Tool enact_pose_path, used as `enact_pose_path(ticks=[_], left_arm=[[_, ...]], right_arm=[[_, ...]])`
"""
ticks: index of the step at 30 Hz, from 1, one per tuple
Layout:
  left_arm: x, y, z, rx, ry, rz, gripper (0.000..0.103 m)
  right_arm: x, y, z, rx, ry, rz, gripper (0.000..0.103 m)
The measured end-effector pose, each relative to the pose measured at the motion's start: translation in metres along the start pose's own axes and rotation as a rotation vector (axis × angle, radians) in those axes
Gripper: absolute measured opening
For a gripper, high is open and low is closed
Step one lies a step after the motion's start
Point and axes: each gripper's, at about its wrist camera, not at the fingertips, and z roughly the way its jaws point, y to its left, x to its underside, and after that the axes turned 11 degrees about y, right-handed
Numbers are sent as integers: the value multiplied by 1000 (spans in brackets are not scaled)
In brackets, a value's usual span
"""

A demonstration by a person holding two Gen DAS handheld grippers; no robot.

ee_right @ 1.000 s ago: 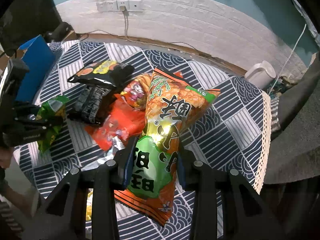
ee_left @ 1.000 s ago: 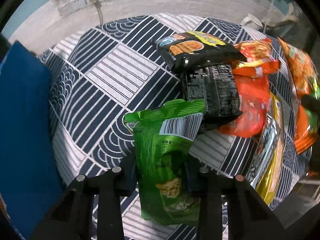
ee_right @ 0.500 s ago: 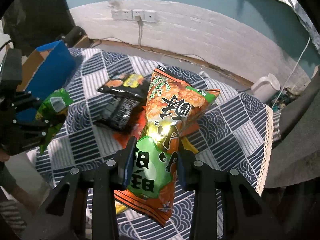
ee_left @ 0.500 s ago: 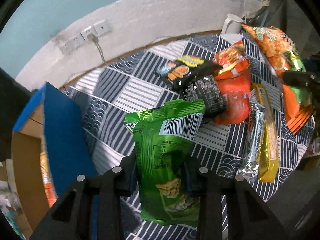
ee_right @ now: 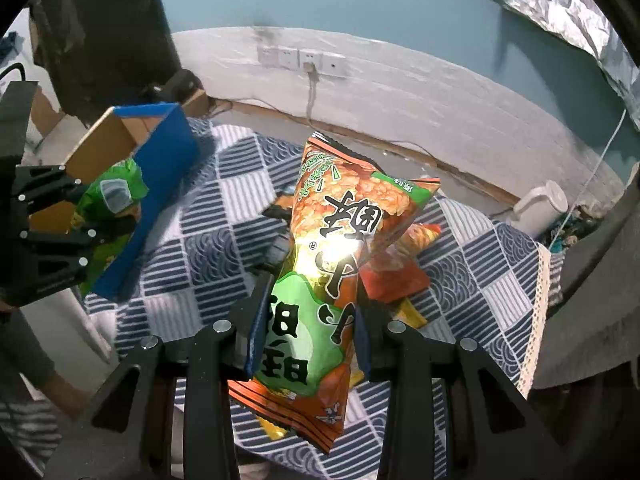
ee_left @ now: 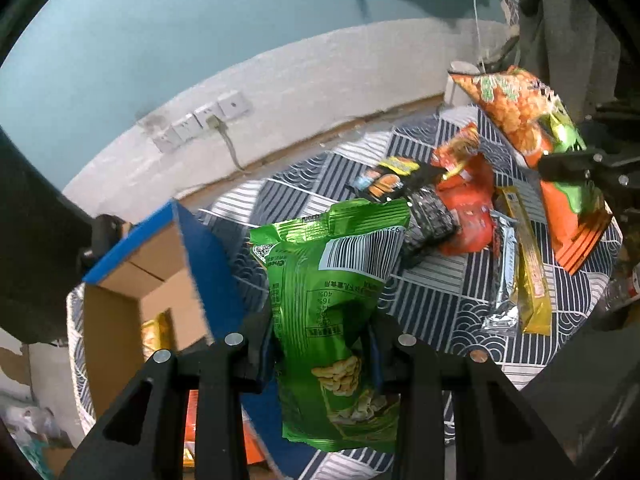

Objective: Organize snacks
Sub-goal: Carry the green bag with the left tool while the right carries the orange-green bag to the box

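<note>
My left gripper [ee_left: 322,354] is shut on a green snack bag [ee_left: 332,300] and holds it in the air beside the open blue cardboard box [ee_left: 208,264]. My right gripper [ee_right: 306,332] is shut on a tall orange and green snack bag [ee_right: 336,240], lifted above the table. The right wrist view shows the left gripper [ee_right: 76,220] with the green bag [ee_right: 112,196] at the box's [ee_right: 160,184] open side. The left wrist view shows the orange bag [ee_left: 532,120] in the right gripper at far right. Several more snack packs [ee_left: 460,208] lie on the patterned tablecloth.
The box holds a yellow pack [ee_left: 156,332] inside. A silver pack [ee_left: 504,276] and a yellow bar [ee_left: 528,268] lie near the table's front edge. A white kettle [ee_right: 540,204] stands at the far right. Wall sockets [ee_right: 304,62] with a cord sit behind.
Both grippers rose with their bags. The left gripper moved left, bringing the box's open inside into view. The right gripper lifted the orange bag off the table.
</note>
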Motion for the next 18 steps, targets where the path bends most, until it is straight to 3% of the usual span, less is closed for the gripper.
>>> enact_pose_path(ticks=[9, 18], left_arm=[[17, 27, -25, -29, -65, -14, 36], [37, 72, -33, -51, -83, -79, 36]], right_arm=[[-9, 39, -10, -32, -28, -39, 35], [-28, 80, -9, -50, -35, -103, 35]])
